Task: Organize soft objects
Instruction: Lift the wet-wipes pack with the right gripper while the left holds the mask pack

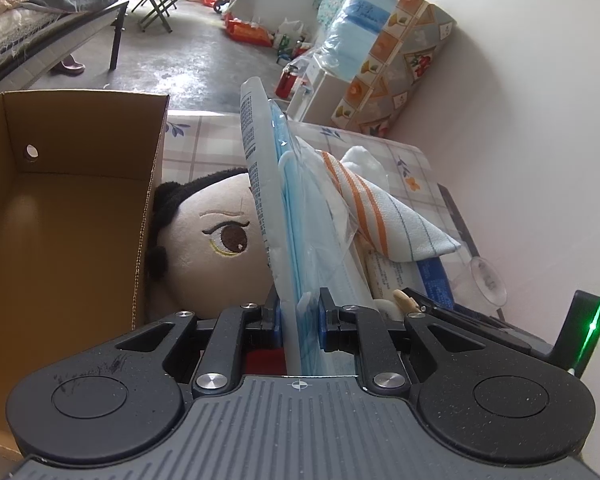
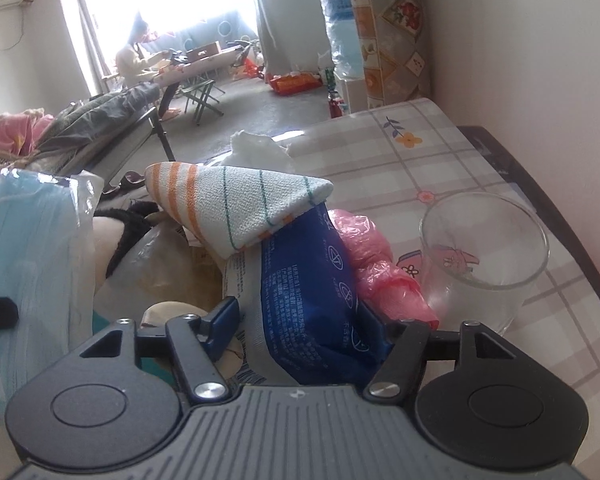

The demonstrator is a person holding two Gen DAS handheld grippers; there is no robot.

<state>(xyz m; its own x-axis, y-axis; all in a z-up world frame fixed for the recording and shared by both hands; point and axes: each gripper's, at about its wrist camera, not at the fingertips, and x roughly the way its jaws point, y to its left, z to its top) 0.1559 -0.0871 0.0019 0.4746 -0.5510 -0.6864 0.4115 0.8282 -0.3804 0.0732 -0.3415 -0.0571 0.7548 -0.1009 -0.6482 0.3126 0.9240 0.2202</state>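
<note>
Left gripper (image 1: 299, 312) fingers pinch the mask pack (image 1: 296, 216) beside the cardboard box (image 1: 72, 208) — right gripper (image 2: 300, 320) fingers clamp the blue pouch (image 2: 312, 296).

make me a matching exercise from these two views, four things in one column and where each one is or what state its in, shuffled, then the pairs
Things
1. pack of blue face masks
2. blue packet
3. striped cloth
4. glass cup

Places or states
A. standing on the checked tablecloth, nothing gripping it
B. clamped in the left hand-held gripper
C. draped on top of the blue packet
D. clamped in the right hand-held gripper

Pairs: 1-B, 2-D, 3-C, 4-A
</note>
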